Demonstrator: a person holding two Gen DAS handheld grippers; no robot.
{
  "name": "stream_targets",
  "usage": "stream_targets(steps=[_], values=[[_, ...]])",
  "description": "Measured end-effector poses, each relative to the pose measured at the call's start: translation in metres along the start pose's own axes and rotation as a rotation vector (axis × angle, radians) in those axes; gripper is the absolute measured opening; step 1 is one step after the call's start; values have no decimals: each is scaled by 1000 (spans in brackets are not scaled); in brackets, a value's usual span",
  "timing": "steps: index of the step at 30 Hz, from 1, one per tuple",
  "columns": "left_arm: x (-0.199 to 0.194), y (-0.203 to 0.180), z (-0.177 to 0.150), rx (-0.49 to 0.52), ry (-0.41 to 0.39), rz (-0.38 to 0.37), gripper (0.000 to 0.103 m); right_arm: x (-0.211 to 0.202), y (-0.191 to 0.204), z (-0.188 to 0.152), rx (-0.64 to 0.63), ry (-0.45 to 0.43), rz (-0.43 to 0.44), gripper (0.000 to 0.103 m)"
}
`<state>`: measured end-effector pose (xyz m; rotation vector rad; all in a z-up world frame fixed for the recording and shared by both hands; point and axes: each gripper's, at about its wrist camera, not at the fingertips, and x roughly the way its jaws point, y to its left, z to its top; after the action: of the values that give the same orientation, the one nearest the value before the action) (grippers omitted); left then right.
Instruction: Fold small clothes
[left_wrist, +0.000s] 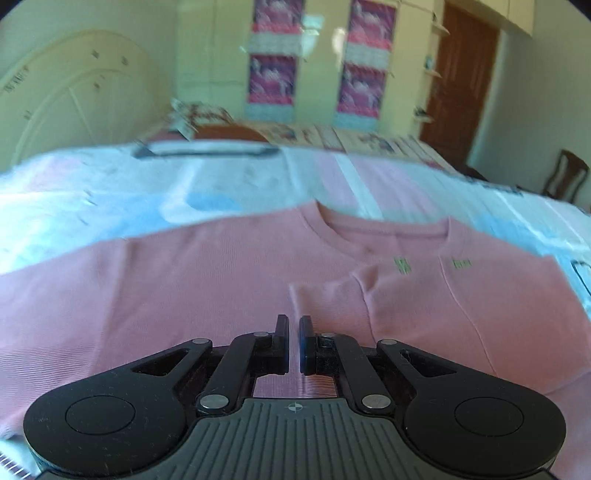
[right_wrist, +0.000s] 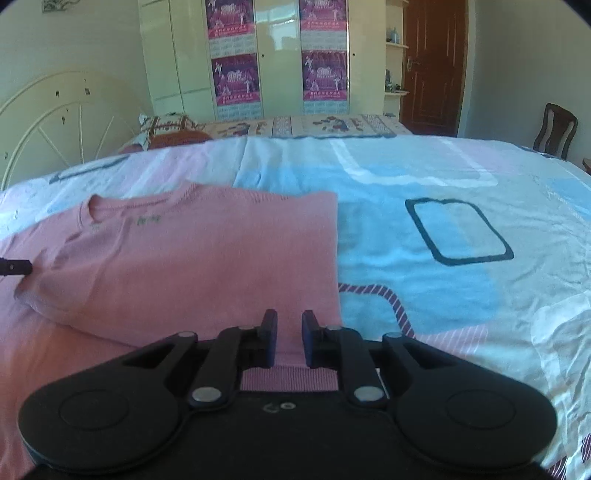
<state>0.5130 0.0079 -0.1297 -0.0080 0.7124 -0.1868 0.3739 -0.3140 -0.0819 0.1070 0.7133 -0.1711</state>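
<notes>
Pink shirt (right_wrist: 192, 258) lies flat on the bed (right_wrist: 443, 221), partly folded, neckline toward the headboard (right_wrist: 55, 122). Left gripper (left_wrist: 294, 332) over the shirt's middle, jaws together, nothing between them. Right gripper (right_wrist: 289, 328) at the shirt's near hem; jaws slightly apart, grip unclear.

Daylight fills the room; the left wrist view smears with motion blur, perhaps worst at its bowed, vignetted edges.

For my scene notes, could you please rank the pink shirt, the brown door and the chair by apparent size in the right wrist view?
1. pink shirt, though it lies nearest
2. brown door
3. chair
</notes>
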Motion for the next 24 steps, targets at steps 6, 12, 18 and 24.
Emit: stream_targets(steps=[6, 12, 18, 24], values=[[9, -44, -23, 70, 78, -107, 6, 25, 16, -9, -68, 76, 14, 16], [10, -38, -1, 55, 32, -86, 22, 27, 3, -1, -38, 83, 38, 16], [49, -48, 30, 96, 47, -64, 27, 78, -18, 54, 11, 81, 5, 15], [65, -50, 36, 86, 77, -38, 27, 137, -36, 98, 47, 129, -12, 15]])
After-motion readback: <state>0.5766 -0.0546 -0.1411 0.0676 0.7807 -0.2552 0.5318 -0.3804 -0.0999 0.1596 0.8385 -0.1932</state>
